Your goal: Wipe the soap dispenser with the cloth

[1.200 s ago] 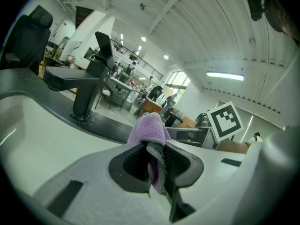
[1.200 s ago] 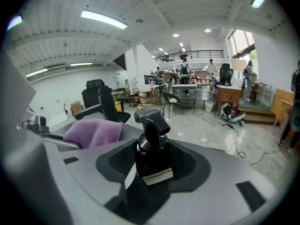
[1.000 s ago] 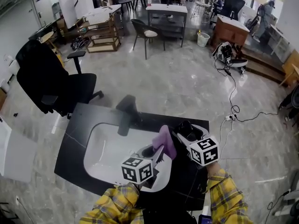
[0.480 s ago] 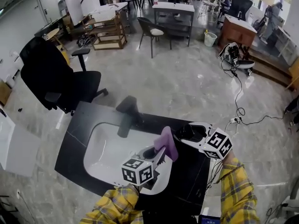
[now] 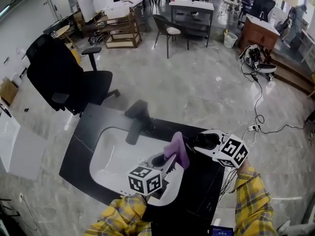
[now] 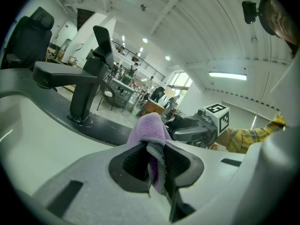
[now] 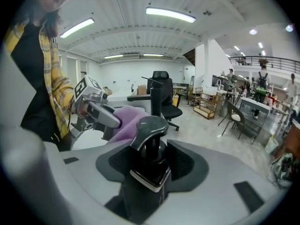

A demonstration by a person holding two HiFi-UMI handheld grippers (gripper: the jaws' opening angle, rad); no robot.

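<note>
My left gripper [image 5: 169,160] is shut on a purple cloth [image 5: 177,149], which sticks up from between its jaws [image 6: 151,129]. The cloth's top lies against the black soap dispenser [image 5: 204,140], which sits between the jaws of my right gripper [image 5: 199,142]. In the right gripper view the dispenser [image 7: 149,170] fills the gap, with its pump head [image 7: 151,124] toward the cloth [image 7: 125,120]. The right jaws have just been closing with the dispenser between them and now hold it. Both grippers hover over the black counter [image 5: 87,128], right of the white sink [image 5: 112,157].
A black faucet [image 5: 138,117] stands at the sink's far edge. A black office chair [image 5: 64,77] is on the floor to the left. Cables [image 5: 256,117] run over the floor at right. Tables and chairs stand far back.
The right gripper has rolled, turning its marker cube, and shifted slightly right with the dispenser. The left gripper and cloth have stayed in place.
</note>
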